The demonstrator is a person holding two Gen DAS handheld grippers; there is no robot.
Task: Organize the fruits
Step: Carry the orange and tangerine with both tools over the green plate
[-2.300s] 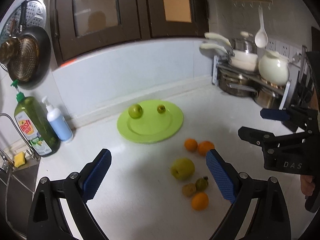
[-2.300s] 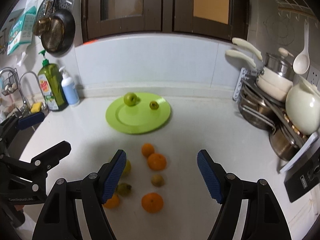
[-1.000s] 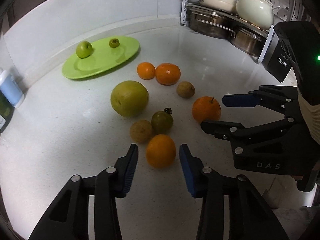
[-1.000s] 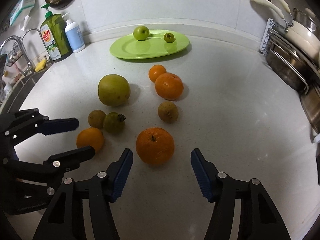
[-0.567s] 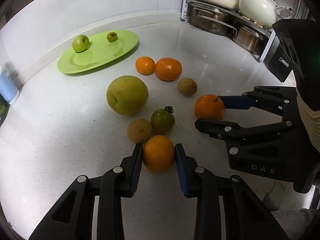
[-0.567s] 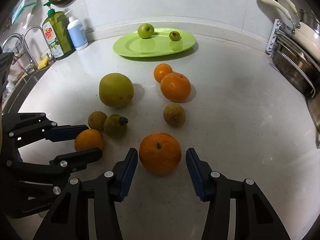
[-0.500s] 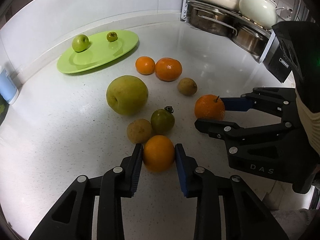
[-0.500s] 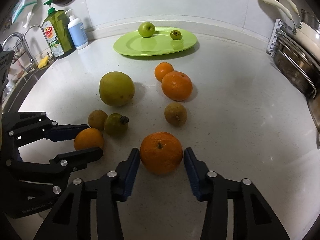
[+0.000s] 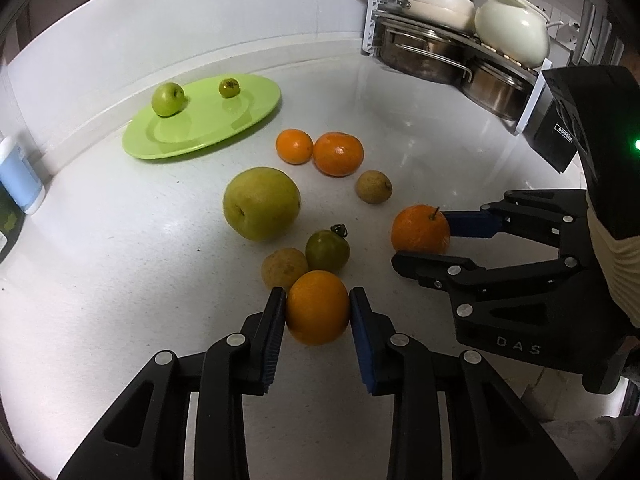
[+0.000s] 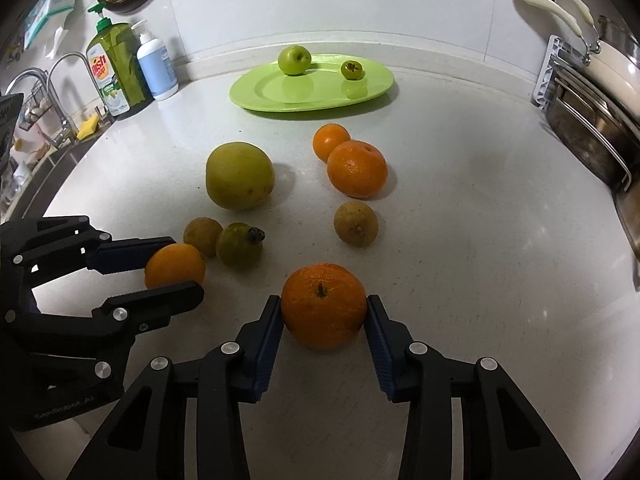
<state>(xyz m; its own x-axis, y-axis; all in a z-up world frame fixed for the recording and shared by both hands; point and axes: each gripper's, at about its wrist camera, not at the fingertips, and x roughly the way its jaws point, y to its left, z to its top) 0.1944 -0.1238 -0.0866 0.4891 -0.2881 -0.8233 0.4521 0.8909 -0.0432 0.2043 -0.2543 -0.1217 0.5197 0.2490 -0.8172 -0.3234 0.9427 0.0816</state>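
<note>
My left gripper [image 9: 318,314] is shut on a smooth orange [image 9: 318,307] that rests on the white counter; both show in the right wrist view [image 10: 174,268]. My right gripper [image 10: 323,318] is shut on a stemmed orange [image 10: 323,306], also on the counter, seen in the left wrist view [image 9: 420,230]. A green plate [image 10: 320,96] at the back holds a green apple [image 10: 295,60] and a small green fruit [image 10: 352,69]. Between lie a large yellow-green pear [image 10: 239,176], two more oranges [image 10: 357,174], two small brown fruits [image 10: 356,223] and a green persimmon [image 10: 239,244].
Dish soap bottle [image 10: 114,70] and a white pump bottle [image 10: 157,66] stand at the back left by the sink [image 10: 44,152]. A rack of steel pots [image 9: 452,60] and a white kettle [image 9: 514,32] fills the right corner.
Both grippers came down from above the counter and closed: the left onto the smooth orange, the right onto the stemmed orange. In the last half second the jaws drew in to touch the fruit.
</note>
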